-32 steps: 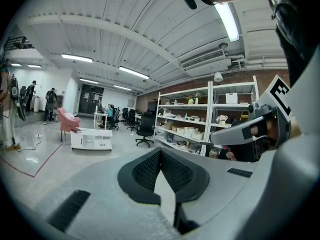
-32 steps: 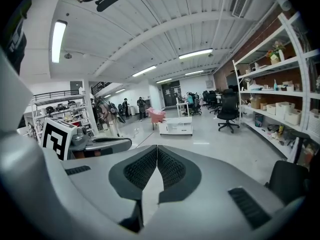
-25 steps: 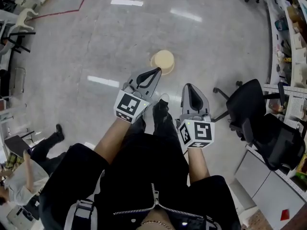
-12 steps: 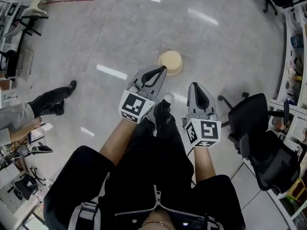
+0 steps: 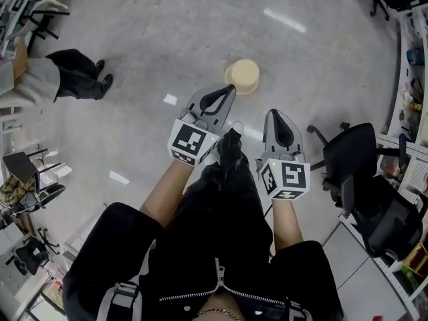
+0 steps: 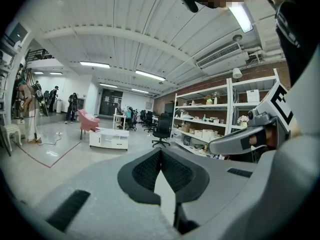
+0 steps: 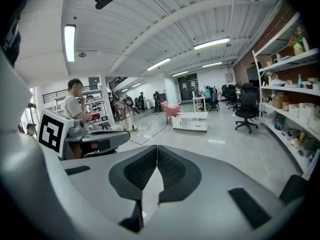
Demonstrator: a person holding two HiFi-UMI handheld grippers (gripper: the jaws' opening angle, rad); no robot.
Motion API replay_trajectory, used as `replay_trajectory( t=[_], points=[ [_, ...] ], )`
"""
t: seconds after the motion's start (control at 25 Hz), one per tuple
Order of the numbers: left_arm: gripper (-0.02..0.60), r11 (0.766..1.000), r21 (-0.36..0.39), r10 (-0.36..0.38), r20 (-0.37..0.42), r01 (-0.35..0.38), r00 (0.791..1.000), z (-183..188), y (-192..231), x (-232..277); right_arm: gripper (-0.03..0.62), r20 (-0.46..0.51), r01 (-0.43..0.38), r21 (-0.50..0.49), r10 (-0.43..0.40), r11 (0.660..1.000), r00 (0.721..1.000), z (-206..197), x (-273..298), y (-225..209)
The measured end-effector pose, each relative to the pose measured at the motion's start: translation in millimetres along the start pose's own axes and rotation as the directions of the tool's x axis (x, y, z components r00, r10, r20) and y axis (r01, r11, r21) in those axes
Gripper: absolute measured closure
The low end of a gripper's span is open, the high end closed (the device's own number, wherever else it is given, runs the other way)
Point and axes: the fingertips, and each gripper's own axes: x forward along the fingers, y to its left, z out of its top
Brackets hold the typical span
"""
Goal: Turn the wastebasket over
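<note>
Grey polished floor (image 5: 154,39) fills the head view, where the cream wastebasket (image 5: 242,76) stands just ahead of my left claw (image 5: 231,87), my right claw (image 5: 275,112) alongside; the left gripper view shows its jaws pressed together on nothing, and the right gripper view shows the same.
</note>
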Motion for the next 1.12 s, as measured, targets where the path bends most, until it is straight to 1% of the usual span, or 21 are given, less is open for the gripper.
replay_trajectory(
  t=[0.12,0.28,0.44,0.56,0.72,0.84,0.96,1.12],
  points=[
    [0.577,1.000,-0.002,0.008,0.005,-0.008,1.000,-6,-8,-31,0.583,0.006,0.002,-0.018,-0.002,1.000,1.000,-10,-18,20],
    [0.577,1.000,0.007,0.014,0.022,-0.014,1.000,-5,-16,-71,0.583,0.033,0.016,-0.032,-0.015,0.999,0.999,-12,-44,43],
    [0.577,0.999,0.028,0.018,0.039,-0.019,0.999,0,-15,-98,0.583,0.066,0.032,-0.036,-0.030,0.999,0.997,-11,-58,56],
    [0.577,0.999,0.033,0.020,0.039,-0.021,0.999,-2,-14,-108,0.583,0.073,0.044,-0.028,-0.042,0.999,0.996,-14,-61,57],
    [0.577,0.999,0.034,0.005,0.036,-0.006,0.999,-4,-12,-99,0.583,0.095,0.062,-0.022,-0.060,0.998,0.994,-11,-58,47],
    [0.577,1.000,0.020,0.001,0.033,-0.001,0.999,-10,-7,-81,0.583,0.088,0.071,-0.020,-0.069,0.997,0.994,-16,-50,36],
    [0.577,1.000,0.012,-0.009,0.028,0.009,1.000,-23,2,-50,0.583,0.058,0.070,-0.028,-0.068,0.997,0.996,-26,-29,16],
    [0.577,1.000,-0.001,-0.013,0.016,0.013,1.000,-51,20,-4,0.583,0.016,0.062,-0.029,-0.061,0.998,0.998,-44,8,-14]
  ],
)
